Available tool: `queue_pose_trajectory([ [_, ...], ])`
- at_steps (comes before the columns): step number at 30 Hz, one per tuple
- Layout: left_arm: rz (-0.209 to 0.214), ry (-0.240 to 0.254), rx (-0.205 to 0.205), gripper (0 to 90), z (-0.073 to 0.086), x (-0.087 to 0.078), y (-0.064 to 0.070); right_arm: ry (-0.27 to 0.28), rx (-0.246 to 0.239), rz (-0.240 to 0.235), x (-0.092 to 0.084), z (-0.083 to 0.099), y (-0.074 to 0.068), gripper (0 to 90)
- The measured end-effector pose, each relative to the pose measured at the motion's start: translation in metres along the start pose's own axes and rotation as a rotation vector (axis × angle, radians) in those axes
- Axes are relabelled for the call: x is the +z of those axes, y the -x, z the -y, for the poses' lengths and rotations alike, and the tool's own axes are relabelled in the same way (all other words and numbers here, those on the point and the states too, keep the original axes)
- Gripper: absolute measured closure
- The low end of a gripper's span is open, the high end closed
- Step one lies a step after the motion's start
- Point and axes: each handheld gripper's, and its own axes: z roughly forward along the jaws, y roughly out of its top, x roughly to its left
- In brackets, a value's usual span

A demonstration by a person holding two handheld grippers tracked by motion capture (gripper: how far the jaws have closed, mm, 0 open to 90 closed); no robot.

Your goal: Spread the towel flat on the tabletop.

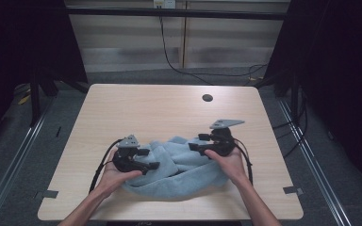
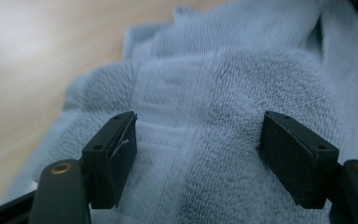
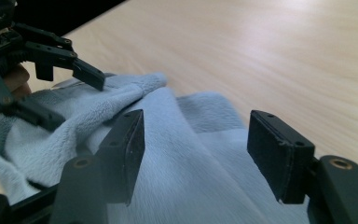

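Note:
A light blue towel (image 1: 184,169) lies crumpled in folds at the front middle of the wooden table (image 1: 169,108). My left gripper (image 1: 149,158) is at the towel's left side, pointing right, with its jaws open. In the left gripper view, the left gripper (image 2: 198,158) straddles a raised fold of the towel (image 2: 205,93) without pinching it. My right gripper (image 1: 197,142) is at the towel's right side, pointing left, also open. In the right gripper view, the right gripper (image 3: 200,149) hovers over the towel (image 3: 182,154), and the left gripper (image 3: 70,95) faces it across the cloth.
A round dark cable hole (image 1: 207,98) sits near the table's far edge. Bare wood stretches behind the towel. Grey tape marks (image 1: 50,193) (image 1: 293,190) flag the front corners. Cables (image 1: 184,70) run over the floor beyond the table.

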Motion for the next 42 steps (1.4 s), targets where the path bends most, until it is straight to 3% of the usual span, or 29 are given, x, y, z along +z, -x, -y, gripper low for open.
queue_pose_trajectory([
  [2,0.007,-0.003,0.020,35.1,0.005,0.000,0.002,-0.040,-0.004,-0.016,0.014,0.002,-0.001,34.6],
  [5,0.001,-0.003,0.060,62.3,0.006,-0.005,0.010,-0.112,-0.012,-0.017,0.031,0.011,-0.003,36.0],
  [6,-0.008,-0.003,0.072,68.6,0.005,-0.007,0.013,-0.133,-0.024,-0.014,0.034,0.014,-0.004,43.7],
  [8,0.001,0.007,0.083,75.4,0.005,-0.011,0.012,-0.130,-0.073,0.007,0.035,0.019,-0.008,71.5],
  [9,0.004,0.011,0.077,76.7,0.005,-0.012,0.011,-0.105,-0.088,0.025,0.033,0.020,-0.010,77.9],
  [11,0.010,0.042,0.048,78.3,0.004,-0.016,0.008,-0.083,-0.074,0.006,0.028,0.020,-0.009,83.8],
  [15,0.004,0.099,0.037,80.3,-0.001,-0.026,0.008,-0.035,-0.058,0.017,0.017,0.012,-0.007,84.6],
  [18,-0.006,0.158,0.035,81.6,-0.006,-0.041,0.008,-0.005,-0.060,0.077,0.007,0.003,-0.002,84.7],
  [20,-0.028,0.185,0.031,82.3,-0.007,-0.052,0.005,0.038,-0.020,0.100,-0.005,-0.003,0.008,84.8],
  [23,-0.052,0.215,-0.006,82.4,-0.005,-0.062,-0.004,0.091,0.003,0.139,-0.022,-0.010,0.018,84.8],
  [28,-0.095,0.230,-0.042,82.4,-0.002,-0.068,-0.014,0.173,0.018,0.230,-0.052,-0.023,0.034,84.9],
  [35,-0.146,0.246,-0.080,82.4,0.004,-0.080,-0.027,0.247,0.065,0.407,-0.099,-0.031,0.065,84.7],
  [39,-0.164,0.229,-0.092,82.3,0.011,-0.086,-0.032,0.221,0.079,0.507,-0.113,-0.025,0.076,83.1],
  [42,-0.148,0.207,-0.086,81.9,0.019,-0.086,-0.035,0.202,0.118,0.510,-0.114,-0.014,0.085,73.6],
])
